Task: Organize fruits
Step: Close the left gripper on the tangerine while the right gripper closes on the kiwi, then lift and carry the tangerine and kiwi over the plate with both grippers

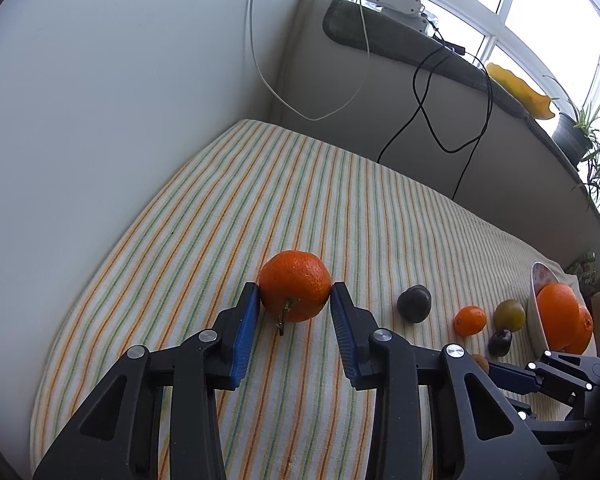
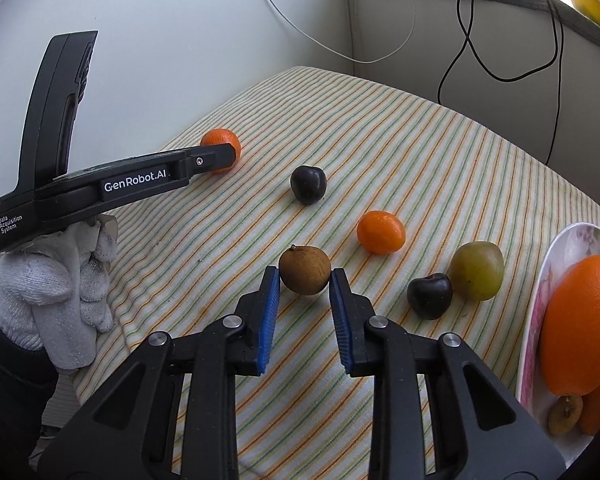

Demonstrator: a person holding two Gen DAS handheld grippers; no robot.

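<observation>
A tangerine with a short stem rests on the striped cloth, and my left gripper is shut on its sides at the fingertips. My right gripper is shut on a small brown round fruit that also sits on the cloth. Between them lie a dark plum, a small orange fruit, a green plum and a second dark plum. A white flowered bowl at the right holds large oranges.
Walls close in on the left and behind the cloth. White and black cables hang down the back wall. A ledge above carries a white device, a yellow dish and potted plants. A white-gloved hand holds the left gripper.
</observation>
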